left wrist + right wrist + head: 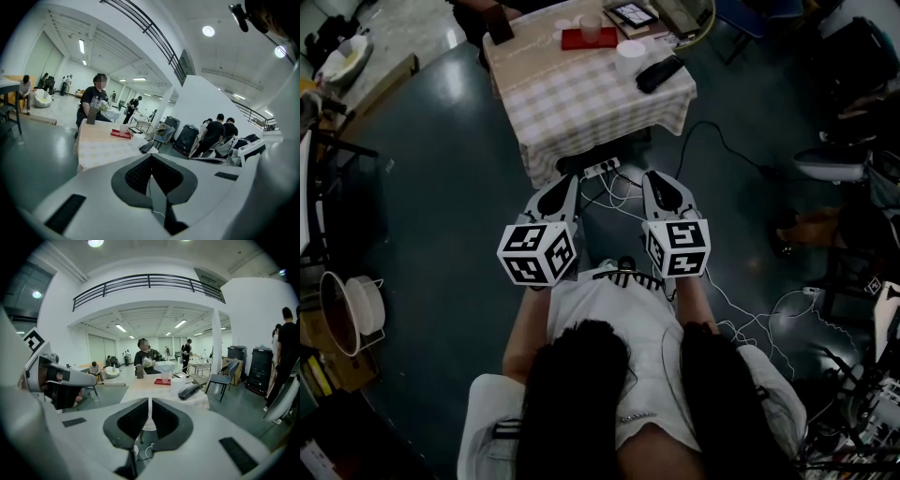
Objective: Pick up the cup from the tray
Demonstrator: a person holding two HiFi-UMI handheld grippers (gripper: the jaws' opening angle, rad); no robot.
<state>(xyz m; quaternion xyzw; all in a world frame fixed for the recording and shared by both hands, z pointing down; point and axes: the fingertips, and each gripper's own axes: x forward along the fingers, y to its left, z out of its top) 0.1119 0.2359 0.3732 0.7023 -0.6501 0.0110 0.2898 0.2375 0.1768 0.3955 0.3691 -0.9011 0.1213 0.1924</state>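
cup (591,28) on tray (573,40), tray at table's (581,98) far side, handset (659,73) right of it

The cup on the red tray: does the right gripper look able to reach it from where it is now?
Probably not yet. The right gripper, jaws shut, is short of the table, and the cup stands on the tray at its far side. The way across the table looks free.
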